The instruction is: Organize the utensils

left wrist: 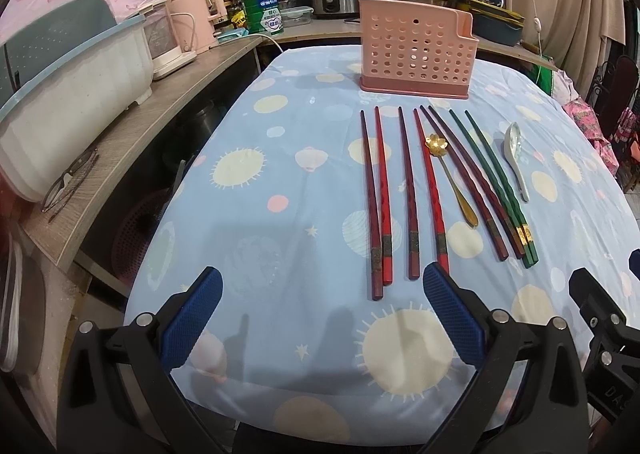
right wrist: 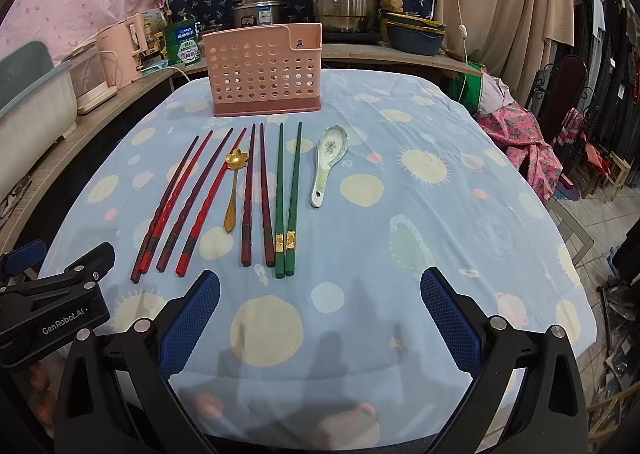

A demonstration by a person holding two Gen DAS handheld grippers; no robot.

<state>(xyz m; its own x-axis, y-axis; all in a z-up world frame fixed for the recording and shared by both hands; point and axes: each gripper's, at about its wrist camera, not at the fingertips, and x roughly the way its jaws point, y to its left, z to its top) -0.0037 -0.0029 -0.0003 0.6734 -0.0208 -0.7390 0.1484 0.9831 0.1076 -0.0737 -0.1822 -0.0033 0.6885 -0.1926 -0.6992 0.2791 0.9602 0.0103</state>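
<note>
Nothing picked yet: left gripper (left wrist: 322, 286) and right gripper (right wrist: 320, 288) both released, empty, hovering at 6 o'clock. Chopsticks (right wrist: 286, 198), gold spoon (right wrist: 233, 186) and ceramic spoon (right wrist: 329, 162) lie mid-surface; pink holder (right wrist: 262, 70) stands at 12 o'clock. Next, I judge: pinch one thin stick off the cloth.

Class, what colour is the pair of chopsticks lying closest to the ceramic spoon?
Dark green chopsticks with gold bands near the handle ends, clearest in the right wrist view.
</note>
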